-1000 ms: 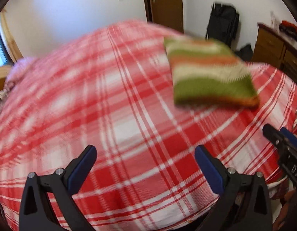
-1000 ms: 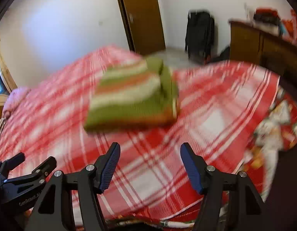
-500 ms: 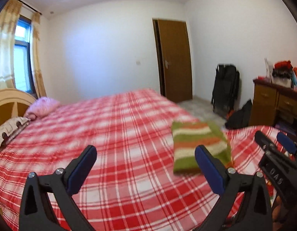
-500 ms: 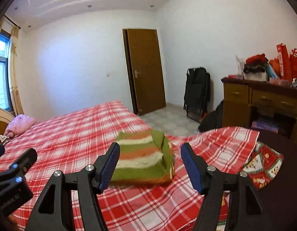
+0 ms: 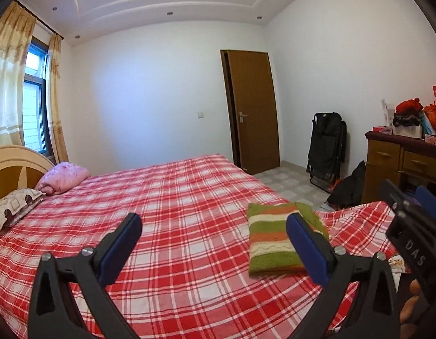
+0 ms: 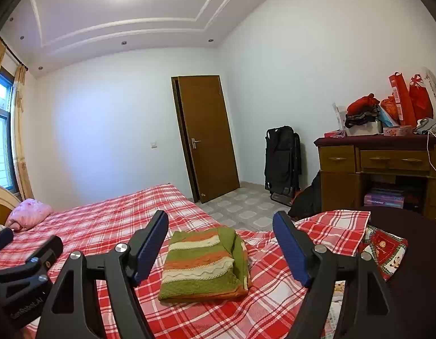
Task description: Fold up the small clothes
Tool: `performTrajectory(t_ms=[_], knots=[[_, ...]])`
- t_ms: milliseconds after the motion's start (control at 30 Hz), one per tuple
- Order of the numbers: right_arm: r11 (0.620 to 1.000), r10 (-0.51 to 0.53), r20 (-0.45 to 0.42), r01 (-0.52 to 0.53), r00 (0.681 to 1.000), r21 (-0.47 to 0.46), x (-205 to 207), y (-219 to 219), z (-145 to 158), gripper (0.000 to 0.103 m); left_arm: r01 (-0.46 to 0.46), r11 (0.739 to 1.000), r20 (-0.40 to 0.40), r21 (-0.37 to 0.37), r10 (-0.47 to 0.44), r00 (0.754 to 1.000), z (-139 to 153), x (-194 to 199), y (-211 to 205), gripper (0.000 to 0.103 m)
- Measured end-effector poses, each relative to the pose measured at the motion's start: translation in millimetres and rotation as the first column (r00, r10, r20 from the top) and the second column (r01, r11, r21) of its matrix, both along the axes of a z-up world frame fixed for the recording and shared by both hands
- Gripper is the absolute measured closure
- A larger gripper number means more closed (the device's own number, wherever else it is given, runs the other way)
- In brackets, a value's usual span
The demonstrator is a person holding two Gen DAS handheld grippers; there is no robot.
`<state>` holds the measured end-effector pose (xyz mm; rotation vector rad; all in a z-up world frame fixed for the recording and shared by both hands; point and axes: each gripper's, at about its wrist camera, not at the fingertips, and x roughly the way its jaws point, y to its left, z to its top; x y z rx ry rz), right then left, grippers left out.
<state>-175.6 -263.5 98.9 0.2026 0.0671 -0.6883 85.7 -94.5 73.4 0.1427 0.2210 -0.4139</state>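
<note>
The left tool [image 5: 213, 231] has its two blue fingers [image 5: 120, 243] far apart, with nothing between them. The right tool [image 6: 220, 234] is wide apart too; its jaws have just been opening, and nothing is held in them. Both tools are up above the bed [image 5: 175, 197], which has a red and white checked cover. The folded striped sweater [image 6: 204, 262], green, orange and cream, lies flat on the bed. It is just ahead of the right tool, and ahead and to the right of the left tool. A pink pillow [image 5: 62, 176] sits far off to the left of both tools.
</note>
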Motion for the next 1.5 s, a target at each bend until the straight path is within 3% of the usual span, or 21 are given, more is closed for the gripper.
performTrajectory(t_ms=[1500], knots=[[0.998, 0.034, -0.064, -0.031, 0.997, 0.046, 13, -9, -13, 0.026, 0.013, 1.0, -0.041, 0.02, -0.012, 0.999, -2, -1, -2, 0.0]])
